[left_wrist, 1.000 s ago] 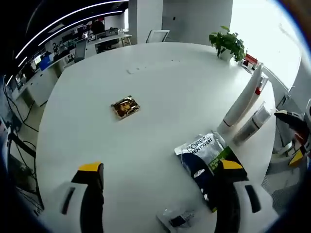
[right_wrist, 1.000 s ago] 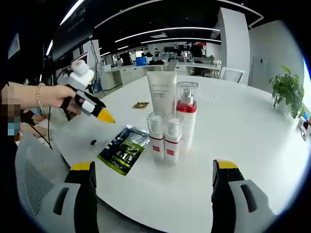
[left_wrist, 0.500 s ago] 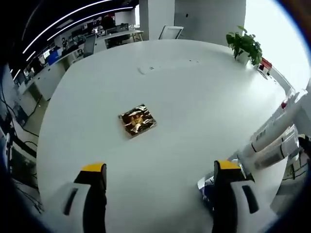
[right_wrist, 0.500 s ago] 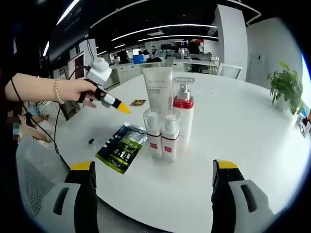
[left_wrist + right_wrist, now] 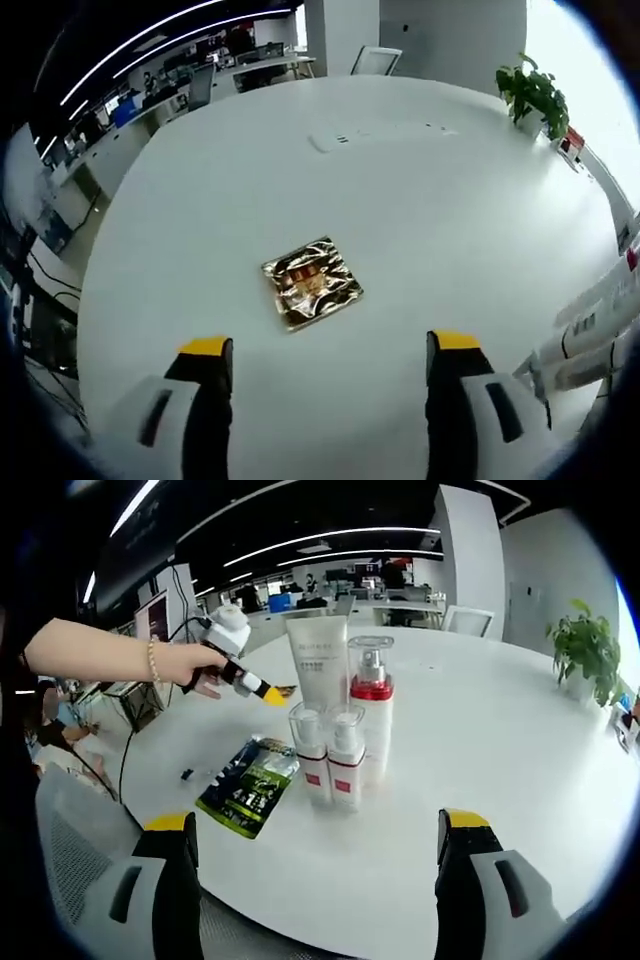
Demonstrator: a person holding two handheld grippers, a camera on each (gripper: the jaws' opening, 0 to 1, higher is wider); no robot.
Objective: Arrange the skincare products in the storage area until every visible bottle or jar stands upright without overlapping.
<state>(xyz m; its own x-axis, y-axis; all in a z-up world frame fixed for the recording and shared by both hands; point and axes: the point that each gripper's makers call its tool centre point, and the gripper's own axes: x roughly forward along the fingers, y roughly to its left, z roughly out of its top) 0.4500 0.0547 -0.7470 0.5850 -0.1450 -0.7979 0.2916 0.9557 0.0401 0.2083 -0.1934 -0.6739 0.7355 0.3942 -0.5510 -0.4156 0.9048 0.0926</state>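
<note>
Gold foil is what the left gripper (image 5: 318,375) lines up on: a crinkly gold sachet (image 5: 311,295) lying flat on the white table (image 5: 420,200), just past the spread, empty jaws at about 12 o'clock. Its long axis seems to run roughly 10 to 4 o'clock, so rolling the wrist to pinch one edge looks smarter than squashing the middle. The right gripper (image 5: 310,855), jaws also spread and empty, faces the upright bottles (image 5: 338,755), the tube (image 5: 318,665) behind them, and the green sachet (image 5: 248,785) at 9 o'clock.
</note>
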